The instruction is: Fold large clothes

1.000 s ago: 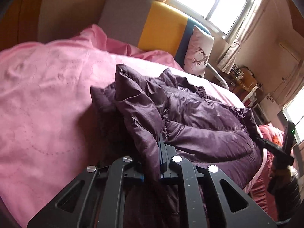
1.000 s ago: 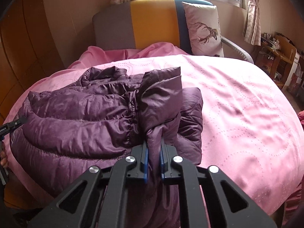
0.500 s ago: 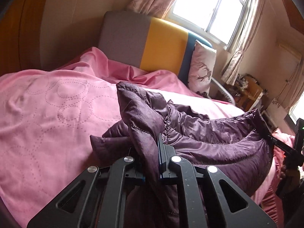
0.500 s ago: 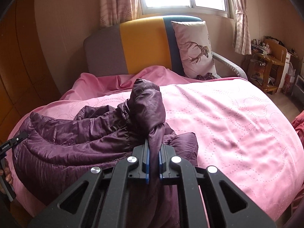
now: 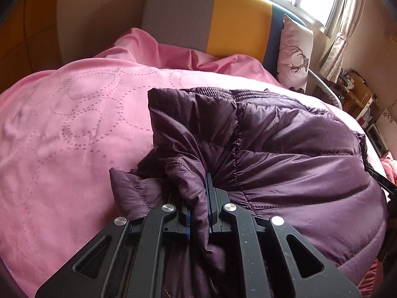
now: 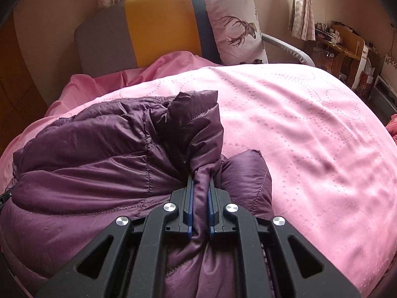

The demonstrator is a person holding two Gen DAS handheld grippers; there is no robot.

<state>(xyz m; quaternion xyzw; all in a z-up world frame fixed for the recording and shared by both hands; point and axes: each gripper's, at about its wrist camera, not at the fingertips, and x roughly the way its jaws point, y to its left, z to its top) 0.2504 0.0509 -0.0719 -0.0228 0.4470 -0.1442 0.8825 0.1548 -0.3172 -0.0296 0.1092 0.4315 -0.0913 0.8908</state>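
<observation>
1. The left tongs [image 5: 198, 198] were clenched on a fold of the purple quilted jacket [image 5: 285, 154]; cloth filled the gap between the blue pads.
2. The right tongs [image 6: 200, 198] were also clenched on a bunched fold of the same jacket [image 6: 86, 168].
3. The jacket lay on the pink bed cover [image 6: 310, 136]; in the right wrist view it spread from the tongs towards 9 o'clock, in the left wrist view towards 3 o'clock.
4. A pillow [image 6: 233, 27] with a printed deer stood at 12 o'clock against the grey, yellow and blue headboard [image 6: 158, 24].
5. No readable writing or brand was visible on the jacket, the pillow or the tongs.
</observation>
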